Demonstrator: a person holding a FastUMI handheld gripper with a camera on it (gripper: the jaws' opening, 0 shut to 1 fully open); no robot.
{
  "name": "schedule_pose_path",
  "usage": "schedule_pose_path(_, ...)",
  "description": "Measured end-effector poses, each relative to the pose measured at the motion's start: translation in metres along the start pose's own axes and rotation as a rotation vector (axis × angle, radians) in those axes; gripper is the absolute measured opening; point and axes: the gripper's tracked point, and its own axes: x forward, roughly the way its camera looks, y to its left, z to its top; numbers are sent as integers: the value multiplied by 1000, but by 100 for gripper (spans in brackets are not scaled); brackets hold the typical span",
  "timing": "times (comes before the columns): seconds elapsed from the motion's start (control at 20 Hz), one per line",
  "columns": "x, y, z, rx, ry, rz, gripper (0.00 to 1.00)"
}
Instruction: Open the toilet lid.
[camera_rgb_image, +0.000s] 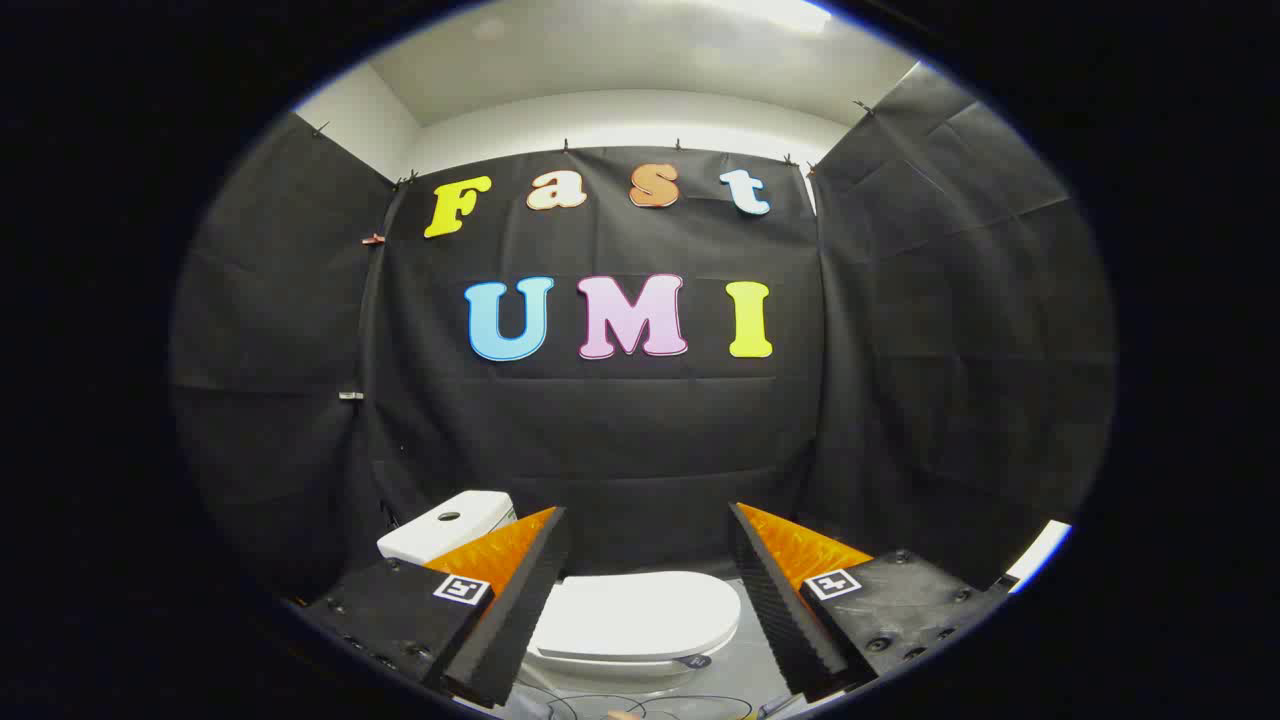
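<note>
A white toilet stands low ahead against the black cloth wall. Its lid (640, 615) lies flat and closed over the bowl, seen between my two fingers. The white tank (447, 525) with a round button on top rises behind the left finger. My gripper (648, 520) is open, its fingers spread wide on either side of the lid and well above it, touching nothing. A small dark tag (693, 661) sits at the lid's front right edge.
Black cloth walls close in on the left, back and right. Grey floor (730, 670) shows around the bowl, with thin cables (620, 705) lying on it near the front. A bright strip (1040, 550) shows low at the right.
</note>
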Motion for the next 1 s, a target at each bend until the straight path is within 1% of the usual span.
schedule_pose_path(0.15,0,-2,1,2,1,-4,98)
schedule_pose_path(0.3,1,6,-2,-6,14,19,98)
schedule_pose_path(1.0,1,0,0,24,15,1,98)
